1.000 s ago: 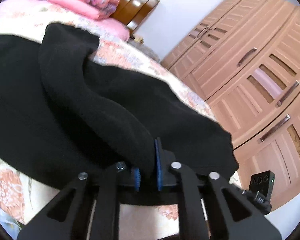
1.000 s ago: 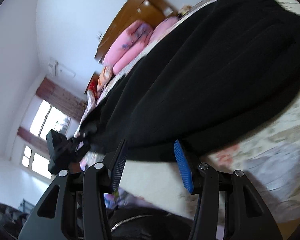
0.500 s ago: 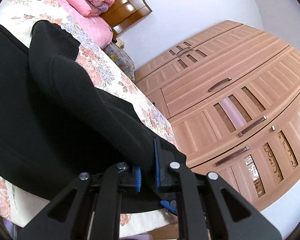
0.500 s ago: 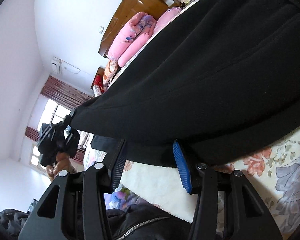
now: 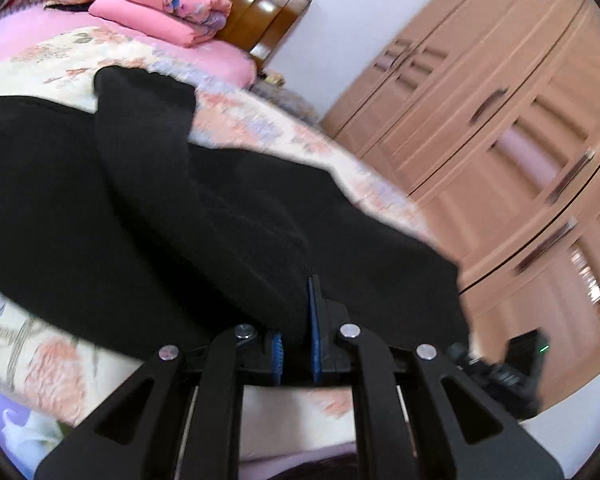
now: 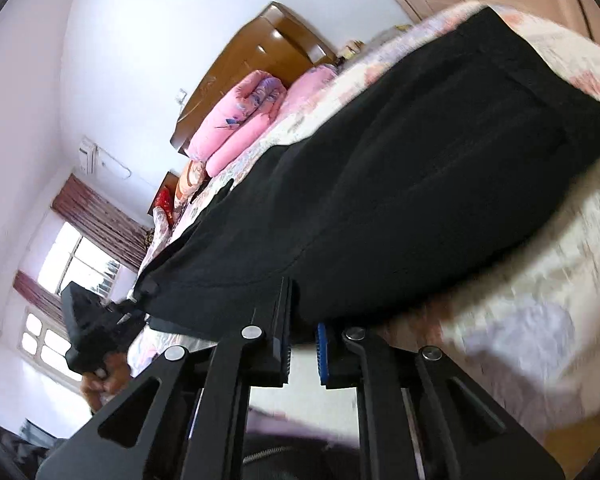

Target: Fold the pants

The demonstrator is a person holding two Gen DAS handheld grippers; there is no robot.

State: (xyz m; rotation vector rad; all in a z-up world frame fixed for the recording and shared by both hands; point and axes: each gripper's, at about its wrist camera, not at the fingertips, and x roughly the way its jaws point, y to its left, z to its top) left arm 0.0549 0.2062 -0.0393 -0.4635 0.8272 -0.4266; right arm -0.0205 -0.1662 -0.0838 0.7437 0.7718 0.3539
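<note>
Black pants (image 5: pixel 228 216) lie spread across a bed (image 5: pixel 260 120) covered in a cream sheet with a pink and lilac flower print. In the left wrist view, the left claw (image 5: pixel 296 344) sits at the near edge of the garment with its two blue-padded fingers (image 5: pixel 313 328) drawn close together, clamping a thick fold of the black cloth that rises from between them and runs away toward the head of the bed. One trouser leg lies doubled over the rest of the fabric, its end reaching toward a stack of folded pink quilts (image 5: pixel 160 8) that rests against a dark wooden headboard (image 5: pixel 260 12). To the right stands a tall light-brown wardrobe (image 5: pixel 512 128) with long bar handles. In the right wrist view, the right claw (image 6: pixel 304 344) is at another edge of the pants (image 6: pixel 400 184), its fingers narrowed around the black hem, which drops down between the two pads; the cloth appears gripped, though the contact point is partly hidden by the fabric itself. The same view shows the left claw (image 6: pixel 100 332) at the far left, held by a person's hand (image 6: pixel 104 376), pinching the garment's other end. Behind it are a bright window (image 6: pixel 80 264) with reddish-brown curtains and a white wall. Much of both views is softened by motion blur.
</note>
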